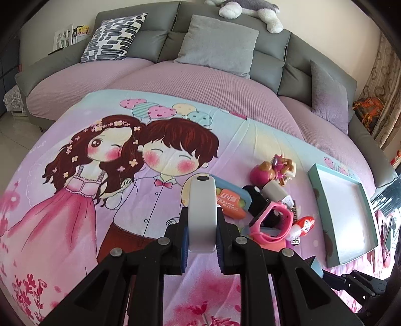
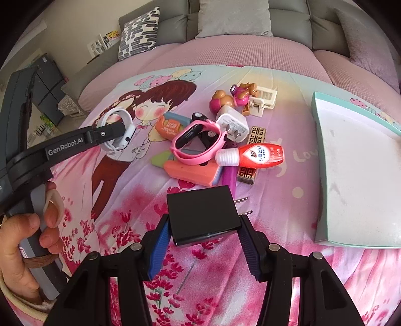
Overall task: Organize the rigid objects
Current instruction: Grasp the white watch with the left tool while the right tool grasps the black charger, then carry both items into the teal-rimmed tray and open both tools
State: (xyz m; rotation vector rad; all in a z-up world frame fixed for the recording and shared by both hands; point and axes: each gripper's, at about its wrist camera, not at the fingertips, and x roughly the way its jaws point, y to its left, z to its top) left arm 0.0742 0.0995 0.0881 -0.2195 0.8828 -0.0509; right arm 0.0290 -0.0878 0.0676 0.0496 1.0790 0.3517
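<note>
My left gripper (image 1: 201, 240) is shut on a white smartwatch (image 1: 202, 213), held above the cartoon bedsheet; the watch also shows in the right wrist view (image 2: 117, 130), left of the pile. My right gripper (image 2: 203, 240) is shut on a black plug adapter (image 2: 201, 215) with its two prongs pointing right. A pile of small items lies ahead: a pink watch (image 2: 198, 145), a red bottle (image 2: 253, 154), a white charger (image 2: 231, 124), an orange case (image 2: 170, 126) and toy figures (image 2: 233, 97). A shallow teal-rimmed box lid (image 2: 323, 160) lies empty to the right.
The cartoon sheet (image 1: 75, 225) covers the surface in front of a grey sofa (image 1: 225, 65) with cushions and a plush toy (image 1: 250, 10). A patterned brown box (image 2: 250, 173) and orange foam pieces (image 2: 193, 173) lie in the pile. A person's hand (image 2: 22, 238) holds the left gripper's handle.
</note>
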